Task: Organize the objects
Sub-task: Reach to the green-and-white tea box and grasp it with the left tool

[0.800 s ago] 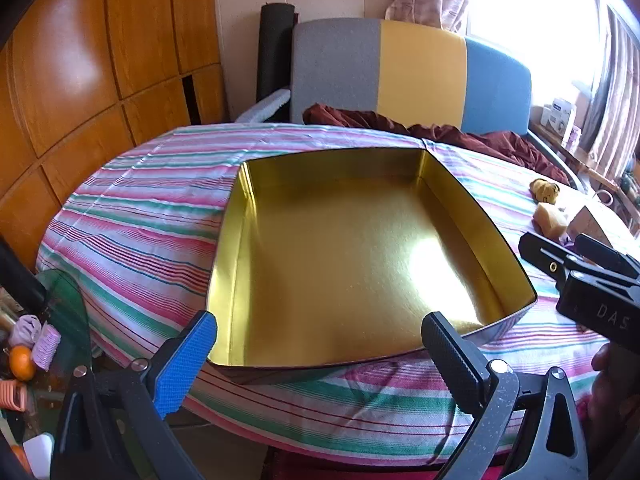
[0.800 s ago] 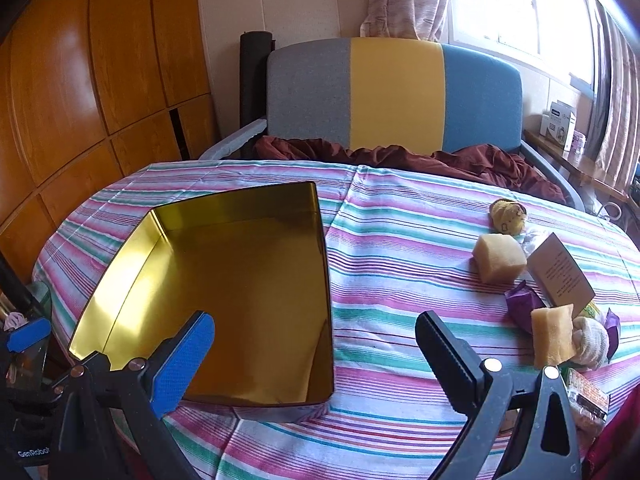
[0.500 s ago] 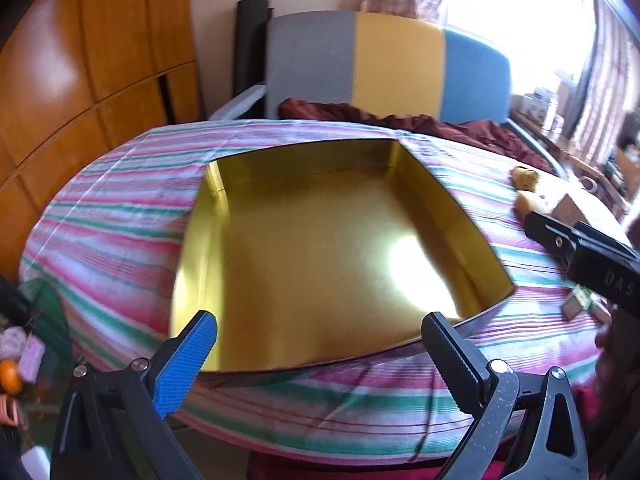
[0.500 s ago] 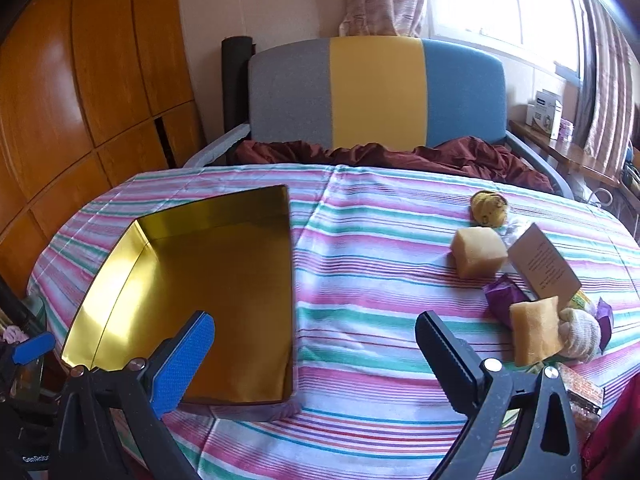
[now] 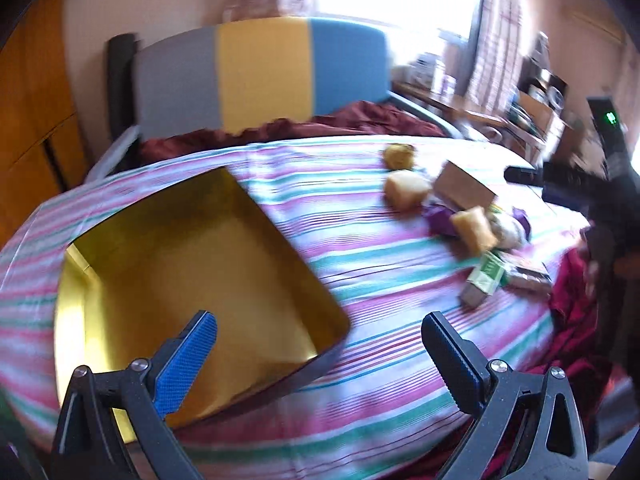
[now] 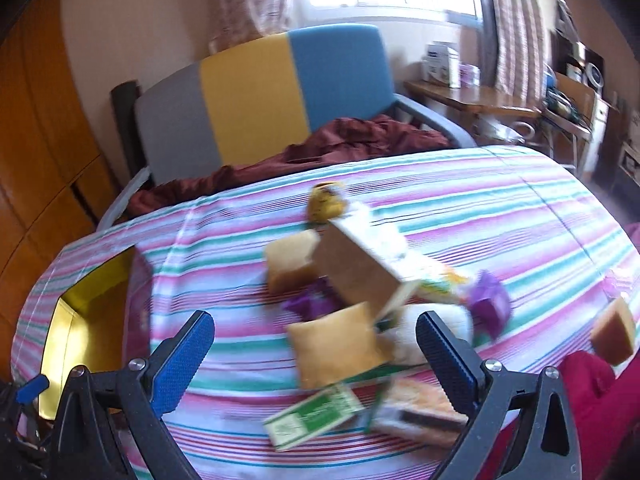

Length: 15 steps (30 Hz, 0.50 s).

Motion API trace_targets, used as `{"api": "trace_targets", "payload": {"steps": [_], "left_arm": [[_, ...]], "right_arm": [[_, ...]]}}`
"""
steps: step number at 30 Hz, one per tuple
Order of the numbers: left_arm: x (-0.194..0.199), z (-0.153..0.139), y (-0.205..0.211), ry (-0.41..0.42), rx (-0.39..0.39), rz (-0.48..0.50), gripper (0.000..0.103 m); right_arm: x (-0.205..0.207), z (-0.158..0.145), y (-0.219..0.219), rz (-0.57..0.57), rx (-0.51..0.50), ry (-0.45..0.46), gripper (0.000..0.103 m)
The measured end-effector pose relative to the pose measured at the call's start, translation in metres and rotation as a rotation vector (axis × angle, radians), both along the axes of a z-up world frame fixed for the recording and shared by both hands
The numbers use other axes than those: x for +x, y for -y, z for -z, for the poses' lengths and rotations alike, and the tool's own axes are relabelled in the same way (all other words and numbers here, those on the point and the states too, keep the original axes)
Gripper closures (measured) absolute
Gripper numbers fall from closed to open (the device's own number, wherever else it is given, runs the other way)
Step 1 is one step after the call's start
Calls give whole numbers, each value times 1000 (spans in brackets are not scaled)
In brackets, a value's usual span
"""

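- Left wrist view: striped tablecloth (image 5: 360,248) in pink, teal and white over a rounded table; behind it a grey, yellow and blue chair (image 5: 260,72) with maroon fabric (image 5: 320,124), wooden panelling at left, bright curtained window at right.
- Gold tin tray (image 5: 192,280), square, shiny and empty, now at lower left rather than filling the frame as 0.8 s ago; snack pile newly in sight at right.
- Pile: sponge-like tan cake blocks (image 5: 404,188), flat brown card (image 5: 464,192), crinkled purple wrapper (image 5: 438,218), green-and-white packet (image 5: 486,276).
- Left gripper (image 5: 320,352) spread wide, holding nothing, above the tray's near corner.
- Right wrist view: same cloth (image 6: 500,208) and chair (image 6: 260,92); wooden side table (image 6: 472,100) under the window.
- Tray (image 6: 80,320) reduced to a sliver at far left; pile closer and more central than before, motion-blurred.
- Right gripper (image 6: 316,344) spread wide, nothing pinched, with a pillow-shaped tan cake (image 6: 336,344) framed between its fingers; contact cannot be told.
- Card (image 6: 356,272) tilted over the heap; green packet (image 6: 312,416) nearest the lens.
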State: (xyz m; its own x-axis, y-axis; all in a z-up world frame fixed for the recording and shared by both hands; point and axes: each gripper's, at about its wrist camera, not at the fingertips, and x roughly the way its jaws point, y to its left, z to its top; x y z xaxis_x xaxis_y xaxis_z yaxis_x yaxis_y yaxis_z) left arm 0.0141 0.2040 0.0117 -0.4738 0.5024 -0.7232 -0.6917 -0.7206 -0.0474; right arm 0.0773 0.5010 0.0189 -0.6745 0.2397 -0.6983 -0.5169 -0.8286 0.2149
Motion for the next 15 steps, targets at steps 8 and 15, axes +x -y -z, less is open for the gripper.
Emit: {"api": "trace_targets", "payload": {"steps": [8,15], "left_arm": [[16,21,-72,53,-28,236,0],[30,40,-134,46,-79,398,17]], "right_arm": [[31,25,-78,175,-198,-26,0],[35,24,-79,158,-257,-119,0]]}}
